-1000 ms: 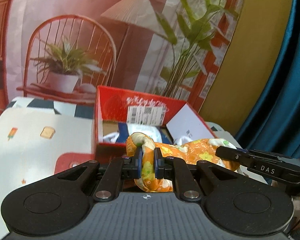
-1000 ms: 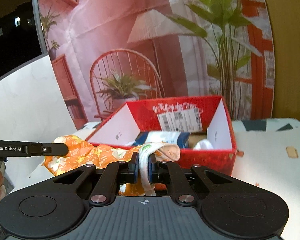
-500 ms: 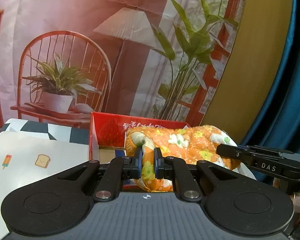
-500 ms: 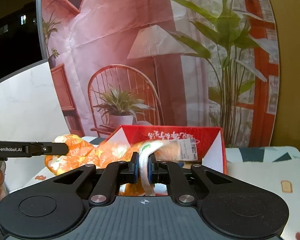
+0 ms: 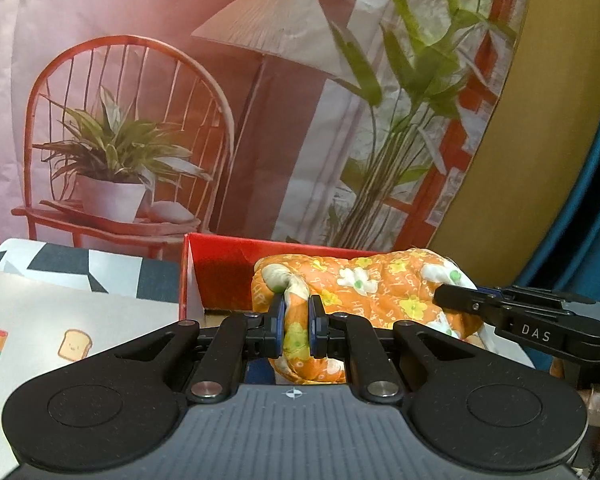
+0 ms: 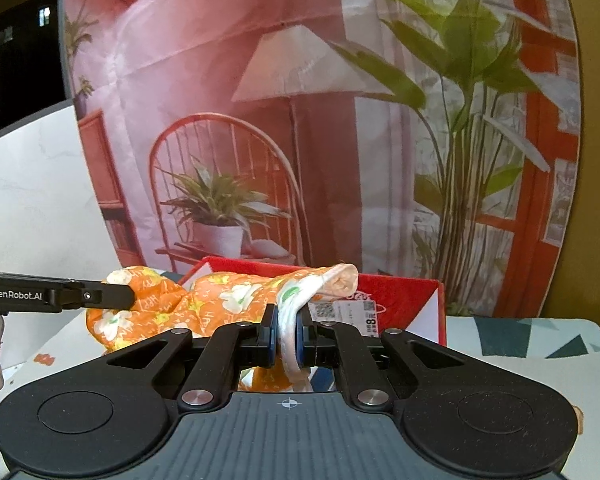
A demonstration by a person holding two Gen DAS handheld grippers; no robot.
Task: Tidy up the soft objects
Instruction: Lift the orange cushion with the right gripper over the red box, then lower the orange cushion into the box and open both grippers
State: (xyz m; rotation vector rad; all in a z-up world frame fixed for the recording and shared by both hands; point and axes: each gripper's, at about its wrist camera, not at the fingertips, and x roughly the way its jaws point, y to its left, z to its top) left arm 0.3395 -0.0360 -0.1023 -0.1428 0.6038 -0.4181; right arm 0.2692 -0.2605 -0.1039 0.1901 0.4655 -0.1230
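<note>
So, left wrist view: left gripper (image 5: 296,326) jaws pinched on one end of the orange floral cloth (image 5: 380,296), held up in front of the red box (image 5: 220,268).

Right wrist view: right gripper (image 6: 286,334) clamped on the other end, cloth (image 6: 220,300) stretched betw. both. Prob. mid-carry; next needs lowering both ends into the box (image 6: 404,296) together.

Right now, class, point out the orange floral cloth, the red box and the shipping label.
orange floral cloth (image 5: 380,292), left wrist view, on its stretched middle.
red box (image 5: 220,256), left wrist view, on its inner back wall.
shipping label (image 6: 352,314), right wrist view, on its printed face.
</note>
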